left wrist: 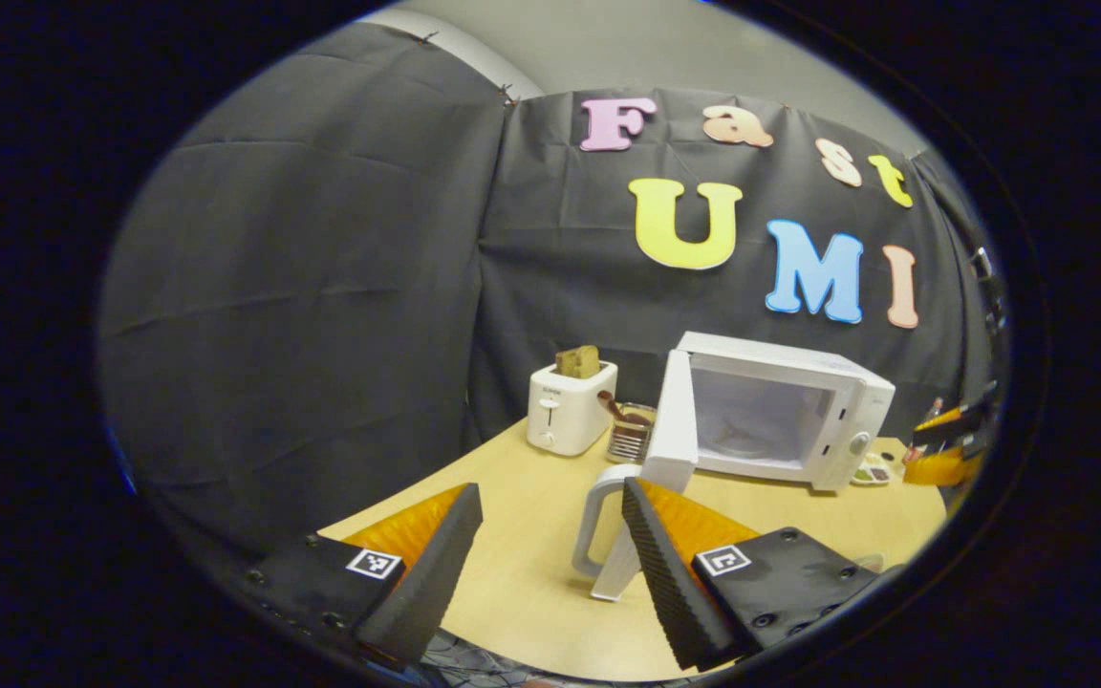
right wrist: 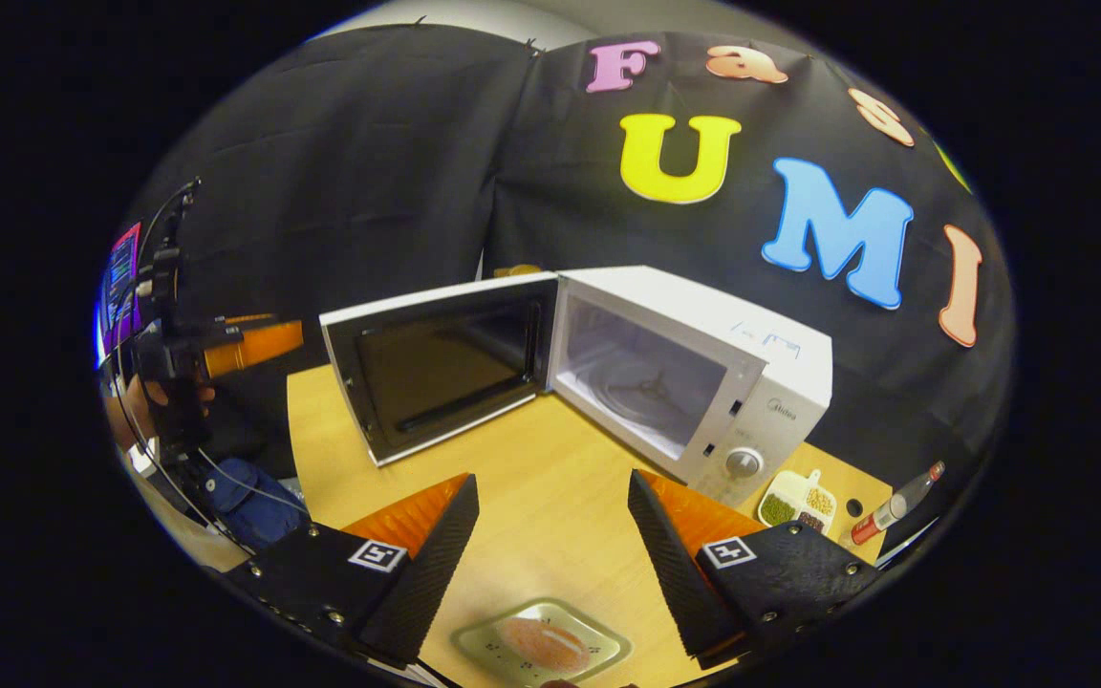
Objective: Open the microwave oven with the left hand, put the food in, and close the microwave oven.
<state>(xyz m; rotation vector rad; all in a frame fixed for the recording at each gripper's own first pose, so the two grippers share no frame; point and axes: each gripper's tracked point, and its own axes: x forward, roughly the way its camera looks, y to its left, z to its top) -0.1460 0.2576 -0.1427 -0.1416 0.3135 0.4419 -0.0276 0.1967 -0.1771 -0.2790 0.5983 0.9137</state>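
The light wooden table (left wrist: 531,535) carries everything, backed by the booth's black cloth wall. On it stands the white box-shaped microwave oven (right wrist: 703,382), its cavity bare and pale with the round turntable visible on the floor inside. The microwave's dark-windowed door (right wrist: 436,368) is swung fully out to the left of the cavity; in the left gripper view the same door (left wrist: 670,430) is seen edge-on, with its curved white handle (left wrist: 598,521) nearest the camera.

The left tool (left wrist: 550,564) has its fingers spread wide, holding nothing; the door handle sits just in front of its right finger, though whether they touch I cannot tell. In the right gripper view this left tool (right wrist: 226,349) appears far off at the left, gripped by a hand (right wrist: 135,401).

The right tool (right wrist: 550,564) is also wide apart and holds nothing, hovering above a pale green square plate (right wrist: 541,645) bearing a pinkish round piece of food (right wrist: 543,642), on the table in front of the microwave.

A white toaster (left wrist: 570,406) with a brown slice of bread (left wrist: 577,361) stands left of the microwave. A small white tray of grains (right wrist: 797,502) lies right of it, beside a red-capped bottle (right wrist: 895,502).
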